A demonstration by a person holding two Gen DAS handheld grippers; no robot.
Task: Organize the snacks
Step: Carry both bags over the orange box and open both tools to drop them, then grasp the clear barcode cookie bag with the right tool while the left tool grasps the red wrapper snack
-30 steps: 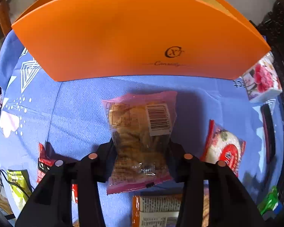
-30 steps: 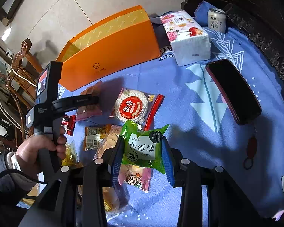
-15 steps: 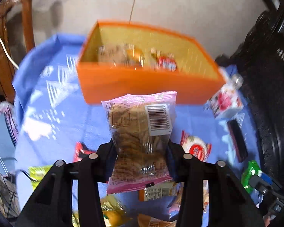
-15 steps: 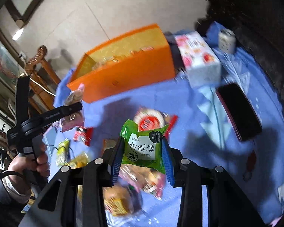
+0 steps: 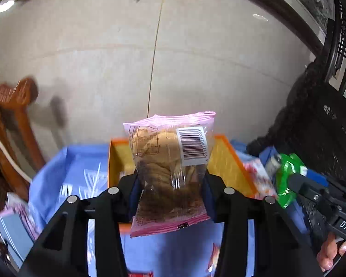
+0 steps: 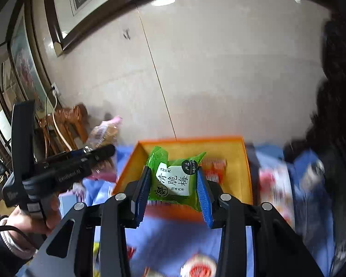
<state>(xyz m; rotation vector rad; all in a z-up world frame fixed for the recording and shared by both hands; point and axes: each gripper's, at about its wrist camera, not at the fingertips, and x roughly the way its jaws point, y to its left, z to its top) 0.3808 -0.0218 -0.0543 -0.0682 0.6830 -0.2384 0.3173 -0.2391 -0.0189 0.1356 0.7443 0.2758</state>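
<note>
- Two grippers, one snack apiece.
- Left gripper (image 5: 171, 180) clamped on one clear, pink-edged pastry packet (image 5: 170, 166); jaws just eased a little wider, packet between the pads, standing upright with its barcode label facing the camera.
- Right gripper (image 6: 173, 184) closed on one green plum packet (image 6: 175, 177), blue pads pressing both of its sides.
- Both packets held up in the air over the near edge of one orange box (image 6: 246, 168), neither touching it.
- One open top on that box, yellow inside; at least one red-and-white packet (image 6: 214, 168) lying against the far inner wall, other contents too blurred to count.
- From the left wrist, most of the box opening blocked by the pastry packet; from the right wrist, the middle of it covered by the green packet.
- Under everything, one blue patterned cloth (image 5: 64, 168).
- Loose on the cloth, nearer than the box: one round red-and-white snack (image 6: 198, 265), plus a few smeared yellow and red scraps, number unclear.
- Right of the box, one flowered white carton (image 6: 274, 184), blurred.
- One carved wooden chair (image 5: 11, 106) off the left edge of the cloth, against a pale wall.
- Two hands in sight: left hand (image 6: 32, 221) around its handle with a grey sleeve behind, fingers of the right hand (image 5: 329, 251) under the other handle.
- Dark carved furniture along the right side.
</note>
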